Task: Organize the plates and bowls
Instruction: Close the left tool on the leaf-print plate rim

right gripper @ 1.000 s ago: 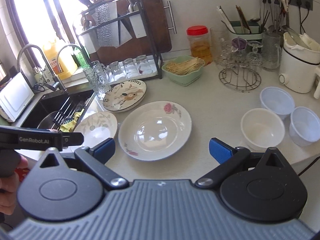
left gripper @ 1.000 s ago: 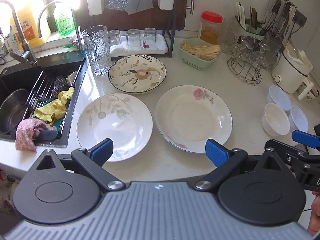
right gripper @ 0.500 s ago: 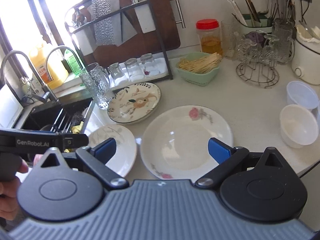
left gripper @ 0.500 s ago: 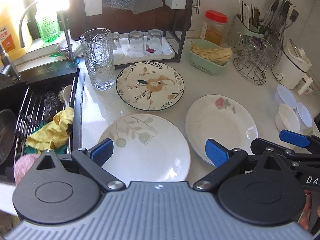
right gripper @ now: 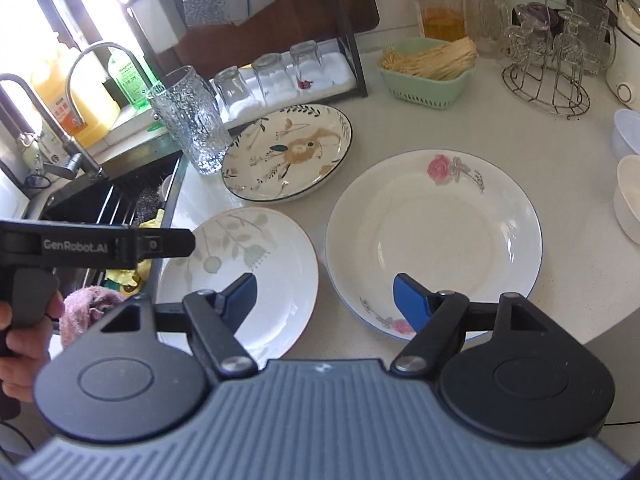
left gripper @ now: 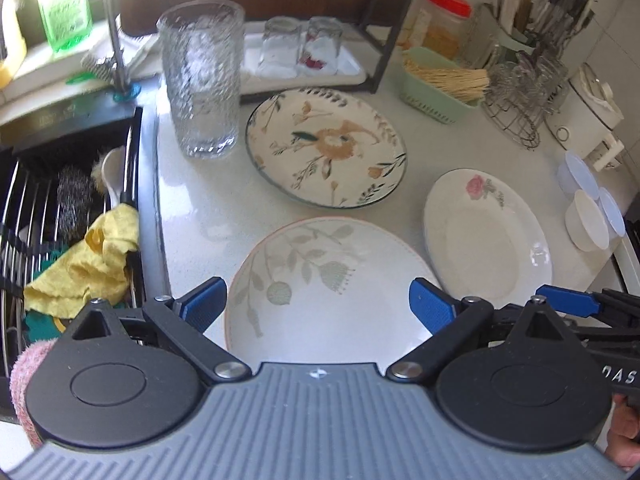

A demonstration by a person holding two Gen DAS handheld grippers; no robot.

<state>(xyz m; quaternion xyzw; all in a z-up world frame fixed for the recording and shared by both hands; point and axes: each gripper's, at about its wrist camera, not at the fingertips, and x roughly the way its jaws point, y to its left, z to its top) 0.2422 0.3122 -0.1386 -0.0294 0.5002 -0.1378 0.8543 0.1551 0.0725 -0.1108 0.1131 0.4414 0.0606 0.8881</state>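
Three plates lie on the white counter: a leaf-pattern plate [left gripper: 332, 280] [right gripper: 240, 264], a dark-rimmed flower plate [left gripper: 326, 148] [right gripper: 288, 152] behind it, and a rose plate [left gripper: 484, 236] [right gripper: 432, 240] to the right. Small white bowls [left gripper: 586, 226] [right gripper: 628, 196] stand at the far right. My left gripper [left gripper: 318, 306] hangs open above the leaf plate's near half. My right gripper [right gripper: 328, 298] is closing, with nothing pressed between its pads. Its right finger [right gripper: 412, 300] is over the rose plate's near rim, its left one over the leaf plate.
A tall textured glass [left gripper: 202, 76] stands by the sink [left gripper: 60, 208], which holds a yellow cloth [left gripper: 92, 256]. A rack of upturned glasses [left gripper: 300, 44], a green basket [left gripper: 440, 84] and a wire stand [left gripper: 520, 108] line the back. The counter edge runs at the right.
Both grippers have come forward and down toward the plates, which now fill more of each view. The right gripper's jaws have narrowed; the left jaws stay wide.
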